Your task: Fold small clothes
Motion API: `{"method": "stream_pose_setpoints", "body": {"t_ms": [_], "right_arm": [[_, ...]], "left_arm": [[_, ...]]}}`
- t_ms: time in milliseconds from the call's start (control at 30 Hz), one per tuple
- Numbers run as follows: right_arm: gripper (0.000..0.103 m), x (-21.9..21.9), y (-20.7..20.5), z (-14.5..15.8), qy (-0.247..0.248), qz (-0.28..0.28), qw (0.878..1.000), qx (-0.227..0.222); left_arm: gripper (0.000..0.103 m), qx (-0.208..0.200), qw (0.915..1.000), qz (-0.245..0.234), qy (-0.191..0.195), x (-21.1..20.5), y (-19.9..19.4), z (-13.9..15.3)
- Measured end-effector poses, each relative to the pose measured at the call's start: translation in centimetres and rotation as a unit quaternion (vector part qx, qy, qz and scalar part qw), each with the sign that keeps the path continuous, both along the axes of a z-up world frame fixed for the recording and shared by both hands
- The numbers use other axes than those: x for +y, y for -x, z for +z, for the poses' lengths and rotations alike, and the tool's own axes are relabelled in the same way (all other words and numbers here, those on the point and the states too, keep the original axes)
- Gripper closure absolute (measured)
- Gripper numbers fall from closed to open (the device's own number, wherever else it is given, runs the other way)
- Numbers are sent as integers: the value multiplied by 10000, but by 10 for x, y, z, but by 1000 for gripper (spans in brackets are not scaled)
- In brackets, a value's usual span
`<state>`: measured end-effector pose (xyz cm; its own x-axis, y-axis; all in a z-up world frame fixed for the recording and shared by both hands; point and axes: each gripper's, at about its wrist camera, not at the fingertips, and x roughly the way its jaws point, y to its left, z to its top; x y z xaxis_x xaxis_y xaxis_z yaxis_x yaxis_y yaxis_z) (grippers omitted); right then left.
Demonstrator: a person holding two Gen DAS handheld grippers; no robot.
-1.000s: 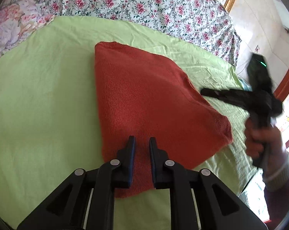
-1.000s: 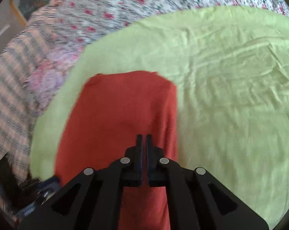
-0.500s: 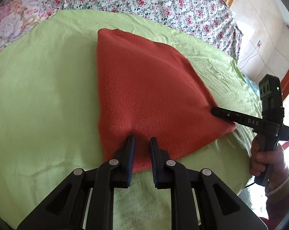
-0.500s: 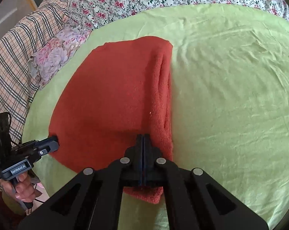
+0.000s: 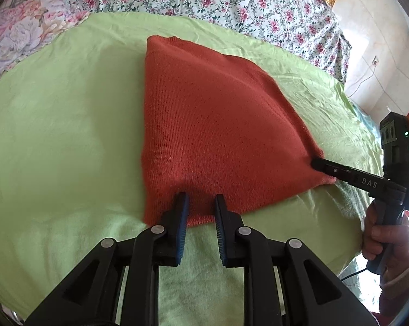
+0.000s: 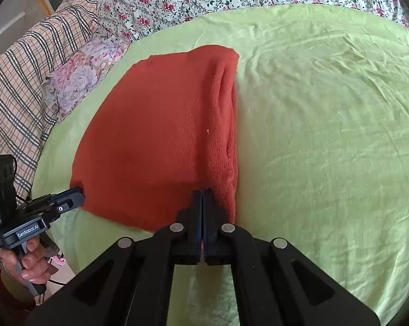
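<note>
A folded rust-red knit garment (image 5: 218,125) lies flat on a light green sheet (image 5: 63,125). My left gripper (image 5: 201,199) is open, its fingertips over the garment's near edge, nothing between them. My right gripper (image 6: 203,194) is shut on the near corner of the garment (image 6: 161,135), by its thick folded edge. The right gripper also shows in the left wrist view (image 5: 319,163) at the garment's right corner. The left gripper shows in the right wrist view (image 6: 78,195) at the garment's left corner.
The green sheet (image 6: 326,135) covers a bed with a floral cover (image 5: 231,2) behind. A floral pillow (image 6: 82,73) and a plaid blanket (image 6: 22,76) lie at the left. The bed edge drops off at the right, with a wall (image 5: 380,40) beyond.
The right gripper came down onto the garment's right corner and stays shut there. The left gripper drew back to the near edge, still open. The garment lies flatter.
</note>
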<state>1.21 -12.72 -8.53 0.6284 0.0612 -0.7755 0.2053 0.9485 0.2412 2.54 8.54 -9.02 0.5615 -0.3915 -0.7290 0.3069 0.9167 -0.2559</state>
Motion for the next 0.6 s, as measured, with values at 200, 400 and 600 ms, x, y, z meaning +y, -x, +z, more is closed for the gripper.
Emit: {"method": "stream_pose_setpoints", "body": {"t_ms": [200, 400, 600], "right_arm": [[98, -2, 2, 19, -156, -57, 9998, -133], [65, -27, -19, 32, -390, -269, 9984, -316], [64, -55, -71, 23, -985, -487, 9935, -296]], "left_arm": [[67, -132, 9998, 113, -20, 11, 10, 19], [60, -112, 9989, 445, 94, 29, -19, 29], [60, 180, 9973, 571, 426, 37, -70, 26]]}}
